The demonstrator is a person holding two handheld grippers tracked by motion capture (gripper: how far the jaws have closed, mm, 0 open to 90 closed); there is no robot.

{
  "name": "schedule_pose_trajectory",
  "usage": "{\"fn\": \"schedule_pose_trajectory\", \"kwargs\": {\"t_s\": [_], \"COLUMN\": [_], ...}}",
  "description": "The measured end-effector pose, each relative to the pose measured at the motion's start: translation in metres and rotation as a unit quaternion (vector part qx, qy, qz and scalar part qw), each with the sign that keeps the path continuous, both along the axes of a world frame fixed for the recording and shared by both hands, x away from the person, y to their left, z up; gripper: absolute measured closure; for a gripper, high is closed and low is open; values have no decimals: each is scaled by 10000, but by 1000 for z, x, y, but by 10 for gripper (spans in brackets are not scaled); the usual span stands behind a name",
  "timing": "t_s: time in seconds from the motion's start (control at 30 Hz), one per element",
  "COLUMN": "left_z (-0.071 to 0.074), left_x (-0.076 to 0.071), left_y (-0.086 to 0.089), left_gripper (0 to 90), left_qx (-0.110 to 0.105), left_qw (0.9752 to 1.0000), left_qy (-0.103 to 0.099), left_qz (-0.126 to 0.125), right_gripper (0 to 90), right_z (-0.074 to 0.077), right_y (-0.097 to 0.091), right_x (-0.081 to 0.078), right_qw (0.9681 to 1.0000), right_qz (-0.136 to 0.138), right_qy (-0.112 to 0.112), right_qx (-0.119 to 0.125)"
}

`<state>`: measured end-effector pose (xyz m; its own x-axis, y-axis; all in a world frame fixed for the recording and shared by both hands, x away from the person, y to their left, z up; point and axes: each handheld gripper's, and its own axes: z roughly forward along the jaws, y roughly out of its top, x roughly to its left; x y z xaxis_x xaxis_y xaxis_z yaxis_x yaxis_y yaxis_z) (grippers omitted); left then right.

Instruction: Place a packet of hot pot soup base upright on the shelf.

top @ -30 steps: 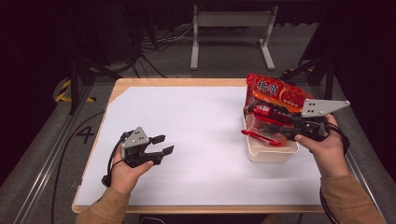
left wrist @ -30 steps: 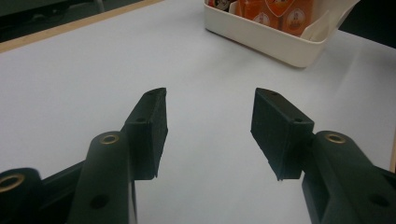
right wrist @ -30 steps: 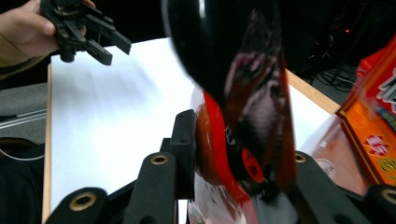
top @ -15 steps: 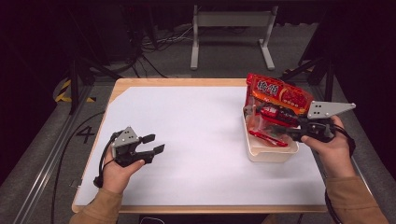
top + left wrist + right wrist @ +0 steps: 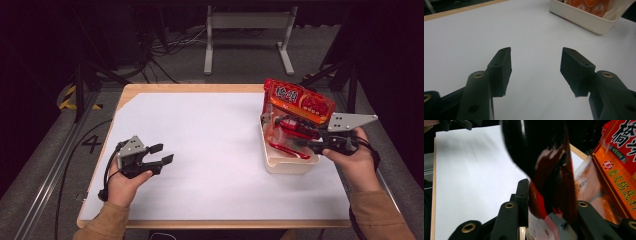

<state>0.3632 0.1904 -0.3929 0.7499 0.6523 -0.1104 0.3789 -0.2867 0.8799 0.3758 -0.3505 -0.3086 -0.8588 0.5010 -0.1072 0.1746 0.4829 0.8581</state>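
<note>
We see the right hand-held gripper (image 5: 292,131) at the right side of the table (image 5: 210,150), its jaws closed on a dark red packet (image 5: 295,127) that it holds over the white bin (image 5: 285,162). In the right gripper view the dark red packet (image 5: 549,170) fills the gap between the two jaws and rises tilted above them, glossy, with a pale patch near its lower end. A larger red and orange packet (image 5: 300,102) with big printed characters stands in the bin just behind it, leaning toward the far rim; we cannot tell whether the two packets touch. The left hand-held gripper (image 5: 160,155) hovers low over the left part of the table, well apart from the bin, its jaws standing moderately wide with nothing between them
</note>
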Motion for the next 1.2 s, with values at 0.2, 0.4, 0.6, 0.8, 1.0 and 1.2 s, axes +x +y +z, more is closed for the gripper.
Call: {"fn": "schedule_pose_trajectory", "kwargs": {"t_s": [0.2, 0.4, 0.6, 0.8, 1.0, 1.2], "left_z": [-4, -4, -5, -5, -5, -5], "left_x": [1, 1, 2, 2, 2, 2], "left_y": [-1, -2, -1, -1, 0, 0], "left_gripper": [434, 433, 432, 432, 431, 431], "left_qx": [55, 21, 13, 10, 21, 14], "left_qw": [10000, 10000, 10000, 9999, 10000, 9999], "left_qy": [72, 86, 90, 117, 81, 95], "left_qz": [-7, 8, 15, 27, 27, 33], "right_gripper": [700, 702, 704, 704, 704, 705], "right_z": [-7, -10, -12, -13, -16, -21], "right_y": [0, -1, -1, -2, 0, -2], "right_x": [1, 0, -2, -3, -3, -1], "right_qw": [10000, 9997, 9993, 9985, 9973, 9959], "right_qz": [42, 184, 338, 464, 540, 502], "right_qy": [62, 136, 154, 241, 465, 694], "right_qx": [-64, -110, -102, -147, -164, -301]}}
